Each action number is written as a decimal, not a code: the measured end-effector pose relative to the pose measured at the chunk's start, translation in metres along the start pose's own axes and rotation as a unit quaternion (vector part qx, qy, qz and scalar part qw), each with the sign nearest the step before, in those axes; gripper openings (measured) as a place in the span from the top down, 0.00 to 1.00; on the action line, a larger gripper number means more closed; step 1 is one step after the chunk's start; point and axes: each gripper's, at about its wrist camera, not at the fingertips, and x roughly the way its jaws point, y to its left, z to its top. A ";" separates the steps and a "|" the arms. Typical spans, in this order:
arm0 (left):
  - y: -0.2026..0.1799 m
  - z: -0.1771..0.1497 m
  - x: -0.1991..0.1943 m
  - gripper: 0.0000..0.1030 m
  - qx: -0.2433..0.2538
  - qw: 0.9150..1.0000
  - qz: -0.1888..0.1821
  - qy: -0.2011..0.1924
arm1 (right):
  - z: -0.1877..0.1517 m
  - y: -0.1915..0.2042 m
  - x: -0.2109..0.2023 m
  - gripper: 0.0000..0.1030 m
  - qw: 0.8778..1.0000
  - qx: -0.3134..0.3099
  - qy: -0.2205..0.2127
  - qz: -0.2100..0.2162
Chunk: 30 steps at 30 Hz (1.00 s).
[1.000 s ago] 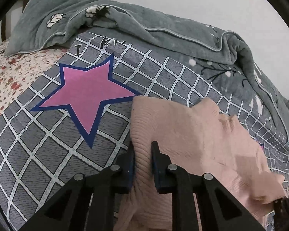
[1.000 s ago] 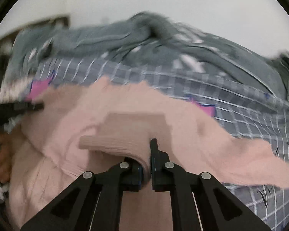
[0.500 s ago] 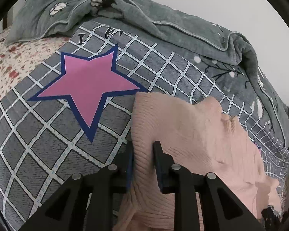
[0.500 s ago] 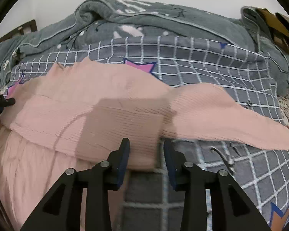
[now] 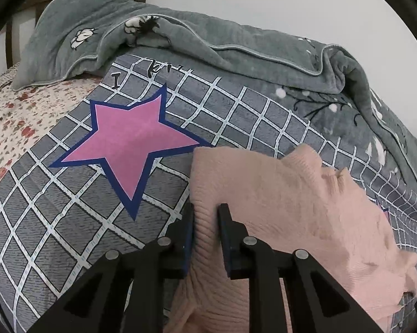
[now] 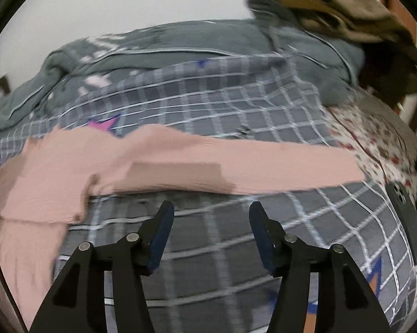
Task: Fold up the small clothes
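Observation:
A pink knit sweater (image 5: 277, 199) lies on a grey checked bedcover (image 5: 69, 222) with pink stars. My left gripper (image 5: 205, 216) is shut on the sweater's left edge, with knit fabric bunched between the jaws. In the right wrist view the sweater (image 6: 69, 172) lies across the cover with one sleeve (image 6: 263, 163) stretched out to the right. My right gripper (image 6: 211, 216) is open and empty, just in front of the sleeve, above the checked cover (image 6: 236, 249). That view is blurred by motion.
A grey-green blanket (image 5: 236, 55) is heaped along the back by the white wall. A floral sheet (image 5: 11, 122) shows at the left and also at the right (image 6: 374, 138). A brown garment (image 6: 347, 14) sits at the back right. A dark phone-like object (image 6: 405, 208) lies at the right.
My right gripper has let go of the sweater, opened wide and swung right along the sleeve. My left gripper keeps its hold with little movement.

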 end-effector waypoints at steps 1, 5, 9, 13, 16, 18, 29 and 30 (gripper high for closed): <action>-0.001 0.000 0.000 0.83 0.002 1.000 0.003 -0.001 | 0.000 -0.010 0.002 0.45 1.000 0.013 0.002 -0.003; -0.005 -0.004 0.001 0.81 0.002 1.000 0.015 -0.003 | -0.002 -0.056 0.013 0.44 0.997 0.069 0.013 -0.009; -0.005 -0.007 0.004 0.71 -0.005 1.000 0.017 -0.002 | -0.003 -0.090 0.022 0.44 0.993 0.117 0.016 0.023; -0.012 -0.011 0.004 0.63 0.009 1.000 0.028 -0.009 | 0.004 -0.105 0.029 0.44 0.990 0.133 0.017 0.036; -0.019 -0.013 0.003 0.61 0.027 0.999 0.040 -0.016 | 0.008 -0.117 0.036 0.44 0.988 0.147 0.020 0.048; -0.022 -0.014 0.004 0.60 0.035 0.998 0.050 -0.018 | 0.011 -0.126 0.041 0.44 0.985 0.163 0.020 0.054; -0.014 -0.012 0.003 0.60 0.013 0.999 0.049 -0.019 | 0.020 -0.153 0.054 0.44 0.974 0.214 0.019 0.071; -0.014 -0.012 0.004 0.60 0.013 0.999 0.049 -0.019 | 0.022 -0.154 0.055 0.44 0.974 0.216 0.019 0.064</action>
